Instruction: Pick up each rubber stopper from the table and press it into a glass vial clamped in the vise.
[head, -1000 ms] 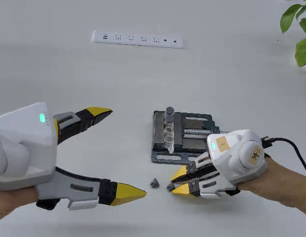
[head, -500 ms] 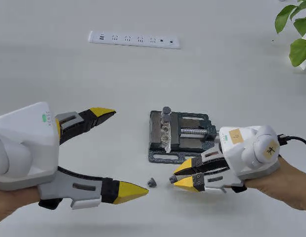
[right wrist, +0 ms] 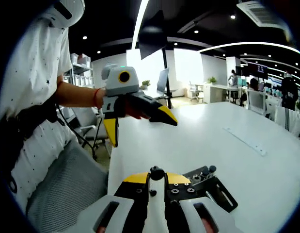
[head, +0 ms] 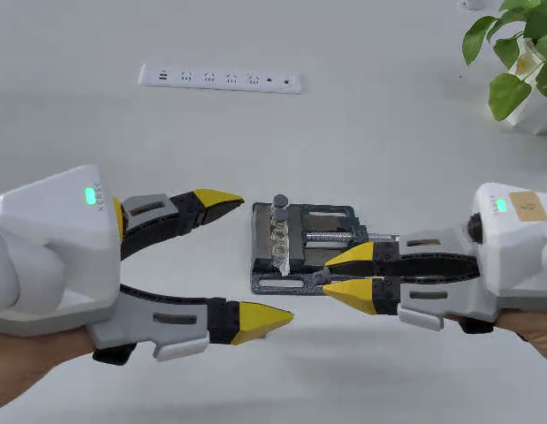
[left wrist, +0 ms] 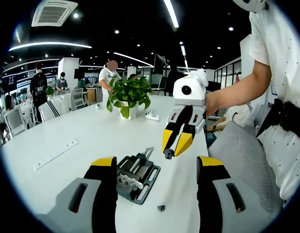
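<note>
The white table [head: 388,141] carries a dark vise [head: 300,252], set between the jaw tips of the left gripper [head: 266,258] and those of the right gripper [head: 326,275]. A loose stopper [left wrist: 161,208] lies between the left jaws. A power strip [head: 220,79] and a potted plant [head: 512,62] sit well beyond both.

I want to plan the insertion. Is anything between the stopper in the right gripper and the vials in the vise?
Nothing visible. The stopper, held by the right gripper, has open air toward the vials in the vise; the left gripper stands aside, open.

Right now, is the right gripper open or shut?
Shut. In the left gripper view the right gripper pinches a small dark rubber stopper between its nearly touching yellow tips.
</note>
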Demonstrator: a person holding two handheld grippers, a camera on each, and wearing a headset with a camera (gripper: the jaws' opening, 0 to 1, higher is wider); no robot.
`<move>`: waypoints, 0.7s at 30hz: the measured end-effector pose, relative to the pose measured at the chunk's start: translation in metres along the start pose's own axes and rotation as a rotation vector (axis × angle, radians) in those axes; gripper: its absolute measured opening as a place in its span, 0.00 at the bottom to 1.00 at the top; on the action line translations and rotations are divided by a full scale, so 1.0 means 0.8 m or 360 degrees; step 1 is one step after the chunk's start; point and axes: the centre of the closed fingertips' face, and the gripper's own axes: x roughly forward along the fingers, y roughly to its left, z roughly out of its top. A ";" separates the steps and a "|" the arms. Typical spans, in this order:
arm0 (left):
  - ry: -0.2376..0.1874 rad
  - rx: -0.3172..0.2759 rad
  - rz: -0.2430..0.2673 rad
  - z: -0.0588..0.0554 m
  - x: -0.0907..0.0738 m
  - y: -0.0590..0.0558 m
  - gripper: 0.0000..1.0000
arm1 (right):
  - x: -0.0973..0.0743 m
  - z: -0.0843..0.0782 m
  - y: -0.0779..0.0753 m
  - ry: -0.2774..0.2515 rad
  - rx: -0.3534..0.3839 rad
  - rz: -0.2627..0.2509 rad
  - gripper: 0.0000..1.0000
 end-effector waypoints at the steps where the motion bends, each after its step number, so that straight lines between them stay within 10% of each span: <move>1: -0.0010 0.0012 -0.0014 0.006 0.001 -0.003 0.61 | -0.004 0.008 0.004 -0.0020 -0.0004 -0.0004 0.06; 21: -0.0085 0.0123 -0.0203 0.053 0.000 -0.040 0.19 | -0.025 0.077 0.042 -0.0198 -0.0022 -0.0023 0.06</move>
